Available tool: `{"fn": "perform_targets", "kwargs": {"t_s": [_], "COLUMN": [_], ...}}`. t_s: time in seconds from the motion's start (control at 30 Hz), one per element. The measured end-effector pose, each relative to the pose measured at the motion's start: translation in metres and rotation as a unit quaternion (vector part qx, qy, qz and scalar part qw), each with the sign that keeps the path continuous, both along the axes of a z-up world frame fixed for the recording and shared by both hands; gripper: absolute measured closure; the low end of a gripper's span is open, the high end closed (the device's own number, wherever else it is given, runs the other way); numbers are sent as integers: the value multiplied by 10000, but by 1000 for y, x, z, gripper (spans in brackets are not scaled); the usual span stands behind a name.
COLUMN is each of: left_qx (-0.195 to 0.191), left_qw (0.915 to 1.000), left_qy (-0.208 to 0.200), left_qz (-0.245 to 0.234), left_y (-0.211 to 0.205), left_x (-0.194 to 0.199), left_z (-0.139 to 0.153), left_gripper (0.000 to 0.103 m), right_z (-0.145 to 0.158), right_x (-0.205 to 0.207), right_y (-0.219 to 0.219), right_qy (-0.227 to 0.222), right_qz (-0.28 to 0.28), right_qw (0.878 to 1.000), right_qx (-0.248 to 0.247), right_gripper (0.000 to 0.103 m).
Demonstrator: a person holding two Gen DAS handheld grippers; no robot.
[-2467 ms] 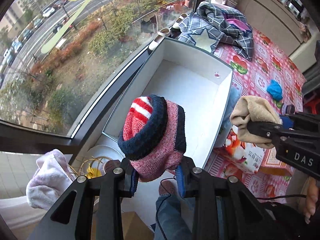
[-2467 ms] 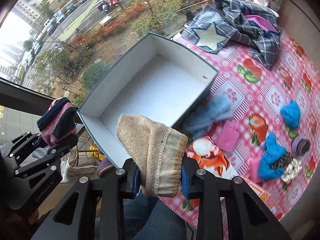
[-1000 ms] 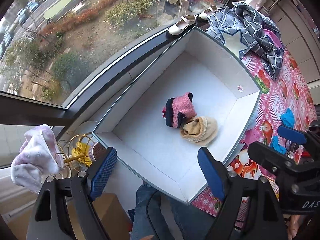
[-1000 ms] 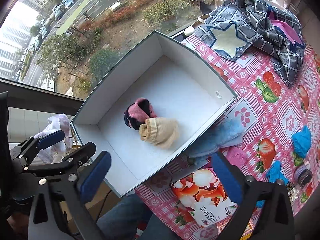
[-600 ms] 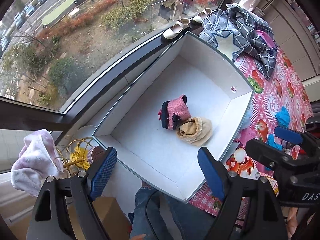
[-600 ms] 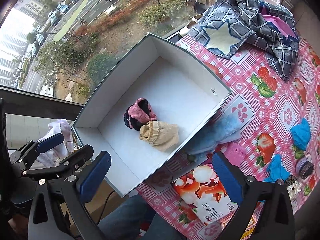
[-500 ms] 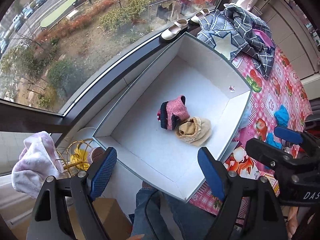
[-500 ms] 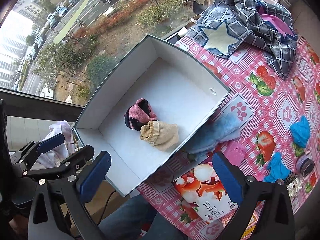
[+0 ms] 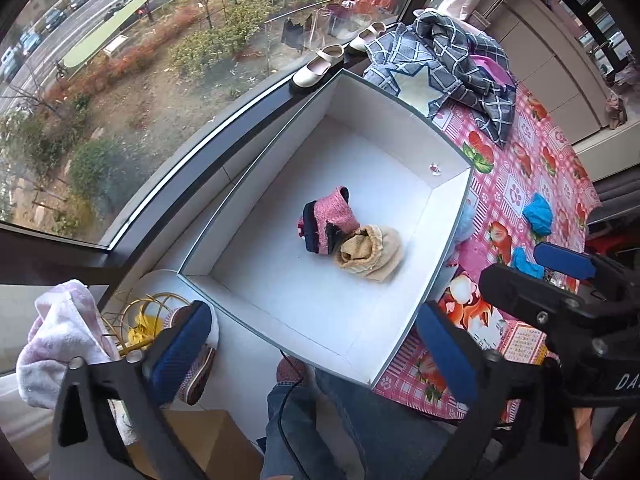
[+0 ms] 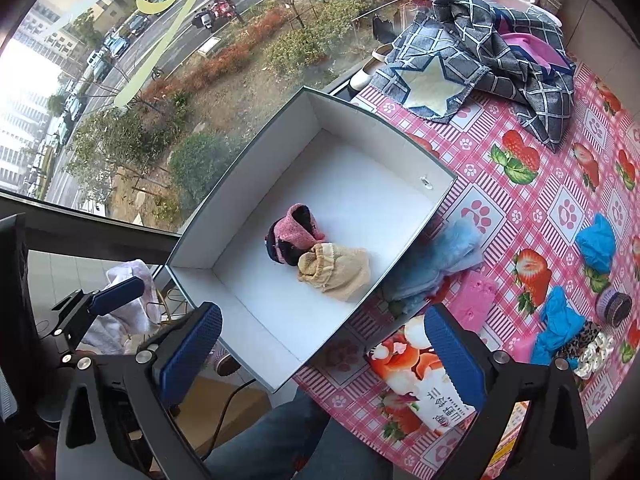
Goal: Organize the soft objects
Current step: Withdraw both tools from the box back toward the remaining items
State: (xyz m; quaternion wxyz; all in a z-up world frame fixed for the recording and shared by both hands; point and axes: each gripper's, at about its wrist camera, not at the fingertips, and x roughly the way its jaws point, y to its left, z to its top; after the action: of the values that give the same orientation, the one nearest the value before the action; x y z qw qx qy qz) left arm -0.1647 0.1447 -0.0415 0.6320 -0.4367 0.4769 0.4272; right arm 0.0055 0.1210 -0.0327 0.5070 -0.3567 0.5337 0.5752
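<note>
A white box [image 9: 448, 236] [image 10: 224, 216] stands at the table's window side. Inside it lie a pink and navy knit piece [image 9: 326, 226] [image 10: 294, 234] and a beige sock [image 9: 370, 252] [image 10: 338, 266], touching each other. My left gripper [image 9: 316, 344] is open and empty, held above the box's near edge. My right gripper [image 10: 320, 346] is open and empty, above the box's near corner. A light blue cloth [image 10: 444, 260], a pink cloth [image 10: 474, 300] and blue cloths [image 10: 596, 244] [image 10: 558, 322] lie on the strawberry tablecloth [image 10: 540, 184].
A plaid cloth with a star [image 10: 480, 64] lies at the far end of the table. A snack bag [image 10: 420, 376] lies near the front. Scrunchies [image 10: 592, 346] sit at the right. Shoes [image 9: 320, 66] stand on the window sill. A wire basket [image 9: 144, 320] stands below left.
Both grippers opened and dropped the pink knit piece and the beige sock into the box, then drew back and up. In the last half second little has moved.
</note>
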Motion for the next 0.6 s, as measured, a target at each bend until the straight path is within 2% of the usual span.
{"fn": "perform_targets", "kwargs": {"t_s": [0.33, 0.6], "left_qx": [-63, -51], "left_qw": [9994, 9971], "left_qy": [-330, -632], "left_qz": [-118, -423], "left_y": [-28, -46], "left_x": [-23, -25], "left_z": [-10, -9], "left_gripper": [0, 0], "right_z": [-2, 11], "right_x": [-27, -25], "right_y": [-33, -75], "right_qy": [-97, 62], "right_qz": [-96, -605], "right_qw": [9999, 9981], "right_qx": [-89, 59], "right_gripper": [1, 1]}}
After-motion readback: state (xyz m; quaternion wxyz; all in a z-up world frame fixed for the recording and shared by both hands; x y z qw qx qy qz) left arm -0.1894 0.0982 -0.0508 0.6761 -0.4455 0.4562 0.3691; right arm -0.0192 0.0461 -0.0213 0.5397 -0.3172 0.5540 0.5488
